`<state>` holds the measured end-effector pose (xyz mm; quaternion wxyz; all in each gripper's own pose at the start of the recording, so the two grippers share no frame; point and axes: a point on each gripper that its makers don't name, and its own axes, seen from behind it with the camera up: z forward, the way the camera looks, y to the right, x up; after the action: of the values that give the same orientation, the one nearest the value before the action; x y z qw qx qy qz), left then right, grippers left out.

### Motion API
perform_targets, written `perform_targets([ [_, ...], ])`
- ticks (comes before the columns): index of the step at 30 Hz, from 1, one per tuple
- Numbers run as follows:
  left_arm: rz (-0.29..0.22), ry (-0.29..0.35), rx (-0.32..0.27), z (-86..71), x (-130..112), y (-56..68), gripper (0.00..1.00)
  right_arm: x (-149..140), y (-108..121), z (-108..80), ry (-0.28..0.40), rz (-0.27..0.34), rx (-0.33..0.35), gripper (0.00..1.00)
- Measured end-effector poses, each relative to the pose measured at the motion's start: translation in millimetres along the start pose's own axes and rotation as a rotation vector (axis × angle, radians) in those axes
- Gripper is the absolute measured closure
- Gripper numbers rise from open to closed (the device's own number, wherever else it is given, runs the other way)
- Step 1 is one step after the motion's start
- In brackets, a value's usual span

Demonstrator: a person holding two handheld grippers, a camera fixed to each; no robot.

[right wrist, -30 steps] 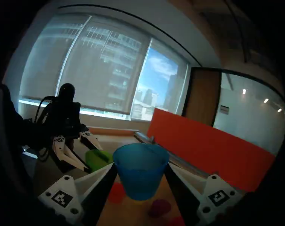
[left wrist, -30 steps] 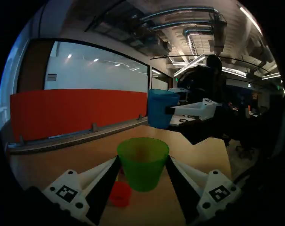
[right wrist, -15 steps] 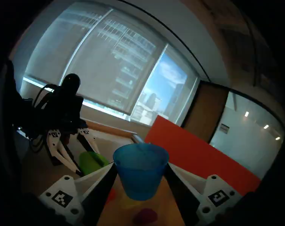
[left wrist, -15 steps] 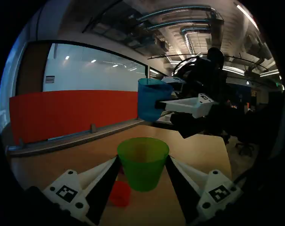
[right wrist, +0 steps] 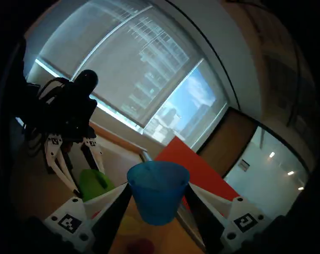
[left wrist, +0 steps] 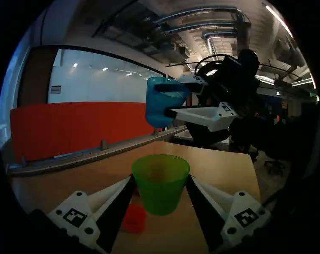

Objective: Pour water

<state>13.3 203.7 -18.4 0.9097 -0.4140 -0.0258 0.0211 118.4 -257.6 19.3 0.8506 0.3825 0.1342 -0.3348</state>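
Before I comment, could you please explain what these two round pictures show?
A person holds a hand-operated two-finger gripper in each hand; there is no robot arm. Each gripper carries a fisheye camera that looks forward along its own fingers. The left gripper view shows the left gripper clamped on a green cup, with a wooden table below and a small red item lying on the table beside it. Farther off in that view, the right gripper holds a blue cup raised higher than the green one. The right gripper view shows that blue cup close up between its own fingers. No stream of water is visible.
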Motion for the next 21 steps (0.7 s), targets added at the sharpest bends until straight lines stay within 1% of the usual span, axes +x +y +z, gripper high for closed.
perform_targets([
  [6,0.001,0.008,0.0,-0.2,2,0.2,0.16,3,5,4.7,-0.011,-0.076,-0.017,0.12],
  [18,0.008,0.014,-0.005,5.0,6,0.0,0.16,18,12,13.6,-0.004,-0.218,-0.029,0.12],
  [21,0.01,0.014,-0.006,5.6,6,-0.2,0.16,20,13,15.7,-0.006,-0.243,-0.03,0.12],
])
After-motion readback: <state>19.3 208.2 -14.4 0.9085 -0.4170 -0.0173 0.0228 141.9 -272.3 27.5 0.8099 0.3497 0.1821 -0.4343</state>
